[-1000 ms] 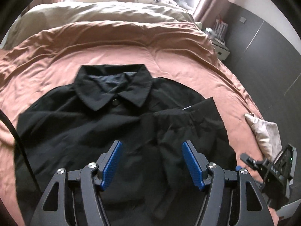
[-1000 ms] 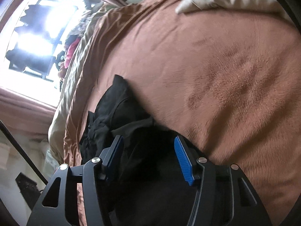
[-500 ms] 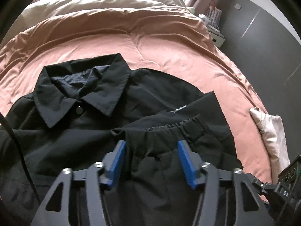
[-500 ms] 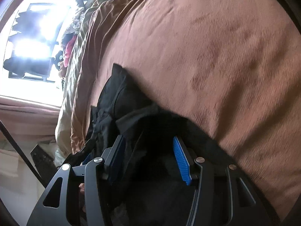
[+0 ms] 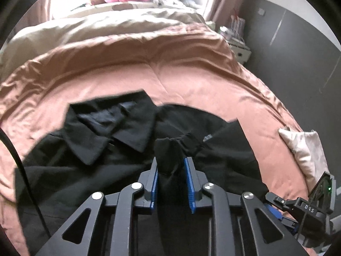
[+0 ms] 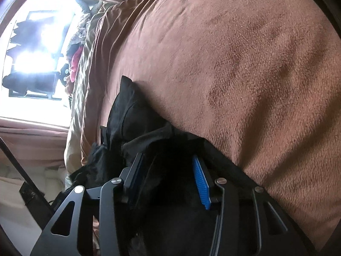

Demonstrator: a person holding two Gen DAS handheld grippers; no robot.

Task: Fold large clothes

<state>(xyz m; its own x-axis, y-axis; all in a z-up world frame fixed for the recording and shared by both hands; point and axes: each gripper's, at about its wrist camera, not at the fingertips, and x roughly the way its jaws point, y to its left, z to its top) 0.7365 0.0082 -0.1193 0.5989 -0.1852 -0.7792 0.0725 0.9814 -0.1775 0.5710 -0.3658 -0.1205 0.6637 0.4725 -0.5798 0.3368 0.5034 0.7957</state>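
while both jaws close, black shirt (image 5: 127,170) cuff between left, shirt fabric between right

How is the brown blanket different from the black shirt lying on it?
The brown blanket is spread wide across the bed; the black shirt lies on top and covers only part of it. The blanket is plain; the shirt has a collar. The left gripper is closing on the shirt's cuff, not the blanket. Both are soft cloth.
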